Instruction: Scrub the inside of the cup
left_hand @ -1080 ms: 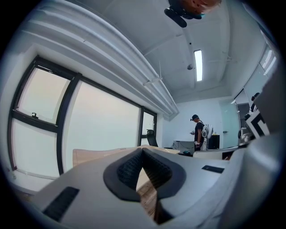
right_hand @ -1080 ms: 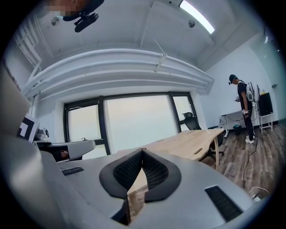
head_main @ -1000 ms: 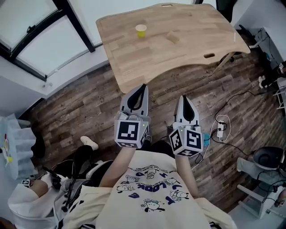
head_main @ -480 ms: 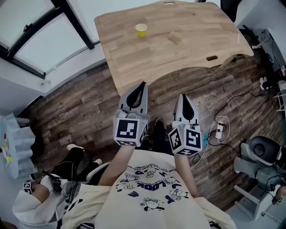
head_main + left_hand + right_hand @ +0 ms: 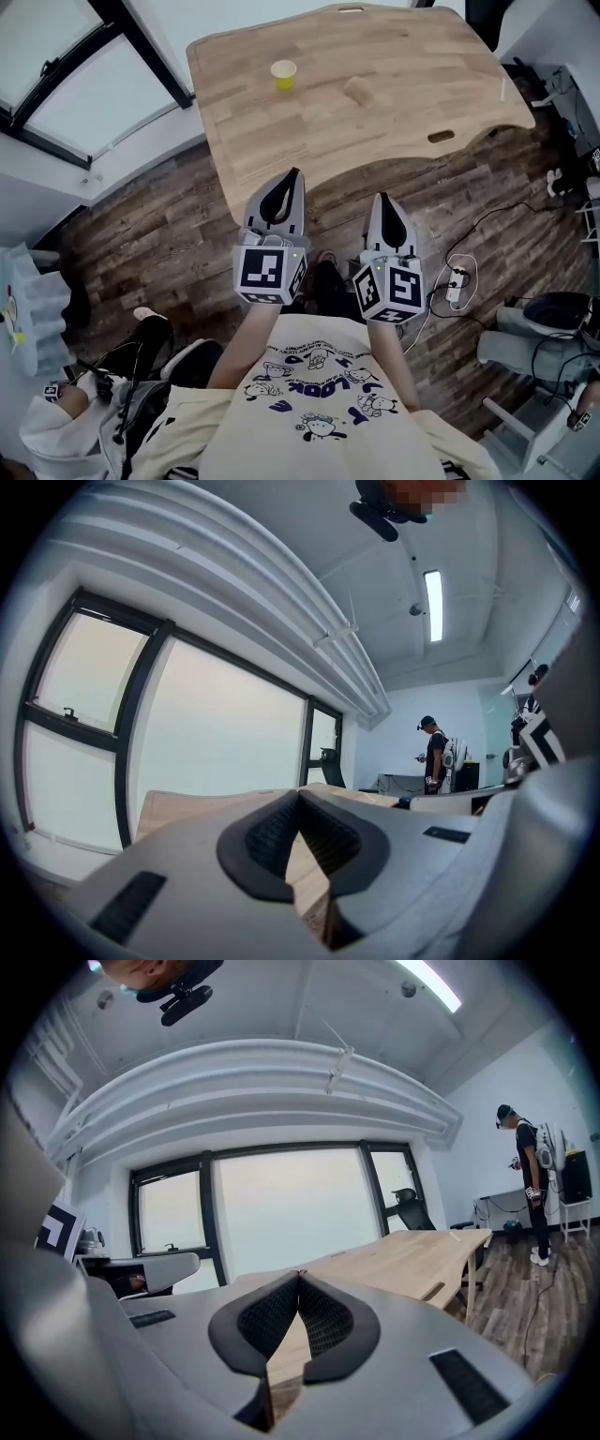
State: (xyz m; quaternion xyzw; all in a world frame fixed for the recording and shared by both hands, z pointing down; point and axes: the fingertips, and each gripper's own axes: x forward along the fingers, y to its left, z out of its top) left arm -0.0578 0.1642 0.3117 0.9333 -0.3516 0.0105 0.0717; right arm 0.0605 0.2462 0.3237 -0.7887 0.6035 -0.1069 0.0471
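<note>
L gripper [image 5: 297, 174] and R gripper [image 5: 383, 197] side by side at centre of head view, tips at near edge of the counter [image 5: 412, 112] in frame, wood floor [image 5: 159, 234] below. Fingers on both shut tip to tip in the gripper views, nothing between them, nothing held. Yellow cup [image 5: 283, 74] upright at upper left of the counter, well apart from both grippers, approx straight above L gripper in frame; small tan obj [image 5: 357, 89] to its right on the counter, too small to ID.
</note>
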